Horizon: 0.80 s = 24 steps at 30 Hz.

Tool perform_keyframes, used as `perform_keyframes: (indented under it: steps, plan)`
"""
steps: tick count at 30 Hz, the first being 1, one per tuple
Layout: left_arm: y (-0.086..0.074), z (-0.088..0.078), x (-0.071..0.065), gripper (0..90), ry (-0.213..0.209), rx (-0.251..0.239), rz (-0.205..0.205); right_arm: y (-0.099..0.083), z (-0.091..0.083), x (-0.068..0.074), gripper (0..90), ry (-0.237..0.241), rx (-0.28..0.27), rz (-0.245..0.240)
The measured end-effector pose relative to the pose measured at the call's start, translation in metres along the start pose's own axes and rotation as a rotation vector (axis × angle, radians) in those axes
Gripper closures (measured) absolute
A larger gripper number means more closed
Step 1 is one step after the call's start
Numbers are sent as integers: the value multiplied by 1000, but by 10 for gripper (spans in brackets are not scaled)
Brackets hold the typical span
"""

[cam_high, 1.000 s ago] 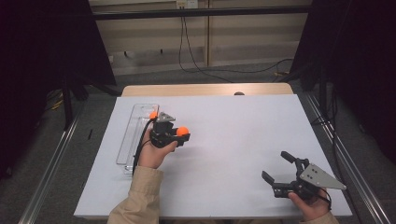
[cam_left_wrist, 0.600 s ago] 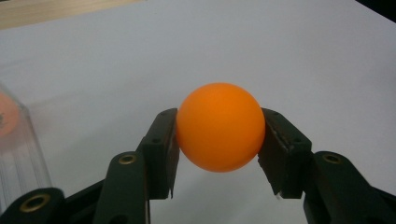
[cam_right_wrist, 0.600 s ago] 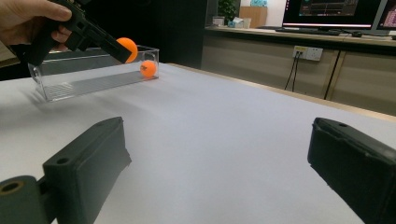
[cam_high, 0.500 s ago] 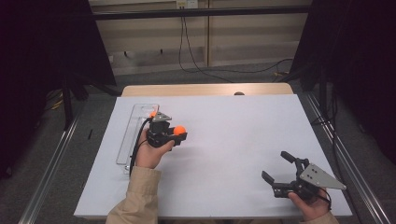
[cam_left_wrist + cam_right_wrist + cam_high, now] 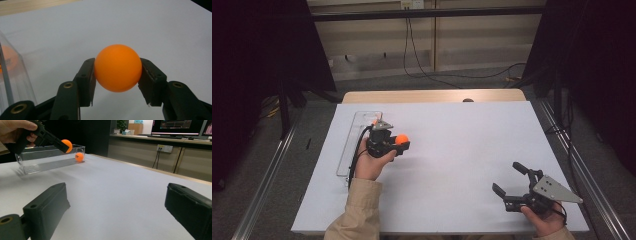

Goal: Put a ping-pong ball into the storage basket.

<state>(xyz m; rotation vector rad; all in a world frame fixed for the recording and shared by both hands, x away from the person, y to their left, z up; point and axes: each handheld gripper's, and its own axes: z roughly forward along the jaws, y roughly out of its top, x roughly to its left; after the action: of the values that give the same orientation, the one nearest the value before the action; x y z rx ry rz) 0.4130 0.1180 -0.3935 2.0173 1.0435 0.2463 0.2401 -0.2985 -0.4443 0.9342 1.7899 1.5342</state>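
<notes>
A: Where is the ball (image 5: 117,67) right now?

B: Pinched between the jaws of the left tool (image 5: 398,142), raised above the white counter (image 5: 462,145). It sits just to the right of the clear tray (image 5: 360,120) that runs along the counter's left side.

A: Is the tray holding anything?

B: Yes, a second ball (image 5: 79,156) lies inside it near the far end, seen through the wall from the right tool's camera.

A: And the right tool (image 5: 513,185)?

B: Jaws spread wide with nothing between them, low over the near right corner, well apart from the tray and the left hand (image 5: 371,164).

A: So which step would you say is in hand?

B: A carry, by my reading. The ball is gripped and off the surface, close to the tray but not over it. Whether it is heading in or coming out, I cannot tell from this alone.

A: What would the next move need?

B: If it goes in, the left tool must shift left until the ball is over the opening, lower it inside the walls, then part the jaws gently. A light ball could bounce or roll along the tray.
</notes>
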Motion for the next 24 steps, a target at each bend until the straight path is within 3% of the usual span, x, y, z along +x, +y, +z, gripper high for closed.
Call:
perform_keyframes:
  steps: [24]
  plan:
    - [-2, -11, 10, 508, 21, -7, -12, 0, 0, 0, 40, 1, 2, -2]
